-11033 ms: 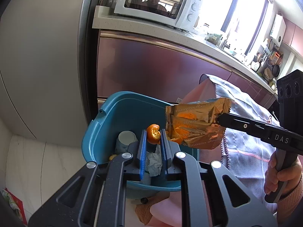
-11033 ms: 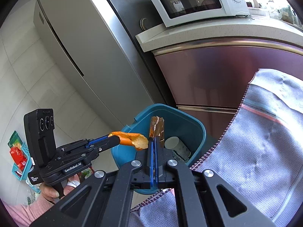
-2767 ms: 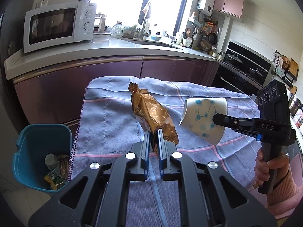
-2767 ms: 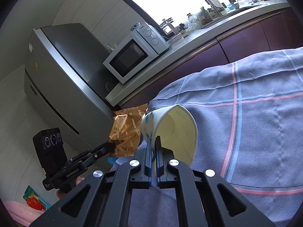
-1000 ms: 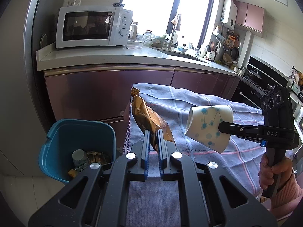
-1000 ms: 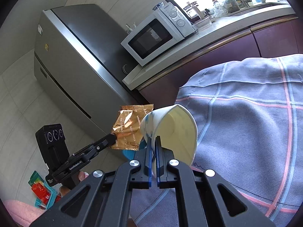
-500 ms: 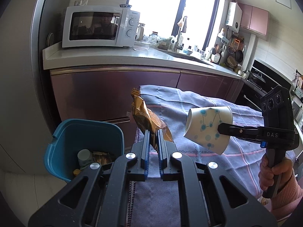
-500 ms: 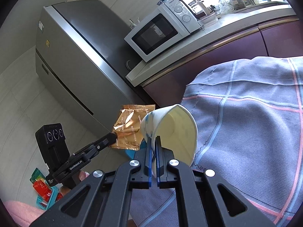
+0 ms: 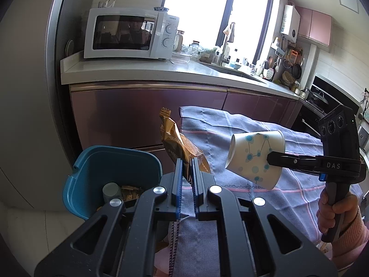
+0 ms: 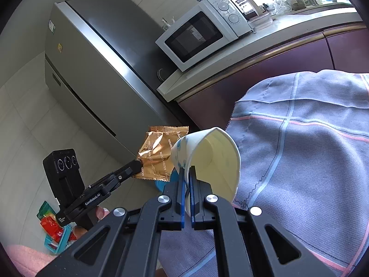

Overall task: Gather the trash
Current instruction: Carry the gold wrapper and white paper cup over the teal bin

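I've swung both loads closer to the bin (image 9: 110, 161) since a second ago. My left gripper (image 9: 186, 168) pinches the gold wrapper (image 9: 182, 147) near its rim; my right gripper (image 10: 187, 177) clamps the paper cup's (image 10: 207, 159) wall, above the tabletop cloth (image 10: 311, 152), ready for dropping.

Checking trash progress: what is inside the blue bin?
In the bin: a grey cup and a brown wrapper. The left gripper covers the rest.
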Demonstrator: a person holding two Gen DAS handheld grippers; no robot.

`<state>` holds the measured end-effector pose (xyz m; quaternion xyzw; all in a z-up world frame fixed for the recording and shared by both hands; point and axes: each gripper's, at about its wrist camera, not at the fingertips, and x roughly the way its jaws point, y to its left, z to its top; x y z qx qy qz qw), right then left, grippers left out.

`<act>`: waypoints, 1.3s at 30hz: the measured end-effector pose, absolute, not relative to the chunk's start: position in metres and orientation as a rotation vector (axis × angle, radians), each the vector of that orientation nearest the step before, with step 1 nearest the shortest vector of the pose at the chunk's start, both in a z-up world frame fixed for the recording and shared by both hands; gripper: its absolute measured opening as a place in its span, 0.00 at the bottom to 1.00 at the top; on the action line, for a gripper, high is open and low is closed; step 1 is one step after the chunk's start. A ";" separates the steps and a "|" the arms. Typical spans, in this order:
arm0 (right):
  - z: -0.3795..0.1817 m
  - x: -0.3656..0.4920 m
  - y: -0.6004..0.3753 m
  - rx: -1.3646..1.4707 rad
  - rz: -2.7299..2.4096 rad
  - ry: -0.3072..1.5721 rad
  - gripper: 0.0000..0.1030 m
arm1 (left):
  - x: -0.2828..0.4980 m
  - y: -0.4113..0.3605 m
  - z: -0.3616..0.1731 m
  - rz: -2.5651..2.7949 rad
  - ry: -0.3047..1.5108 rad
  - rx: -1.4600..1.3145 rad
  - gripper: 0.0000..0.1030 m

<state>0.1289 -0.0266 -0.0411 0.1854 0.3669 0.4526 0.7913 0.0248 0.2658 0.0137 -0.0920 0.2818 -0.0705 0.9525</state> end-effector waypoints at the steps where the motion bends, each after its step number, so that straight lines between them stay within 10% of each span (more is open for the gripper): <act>1: -0.041 0.129 -0.026 0.398 0.976 0.791 0.03 | 0.025 0.267 0.014 -0.141 0.573 -0.188 0.08; 39: -0.031 0.137 0.030 0.339 1.055 0.839 0.03 | 0.025 0.300 -0.002 -0.042 0.589 -0.221 0.08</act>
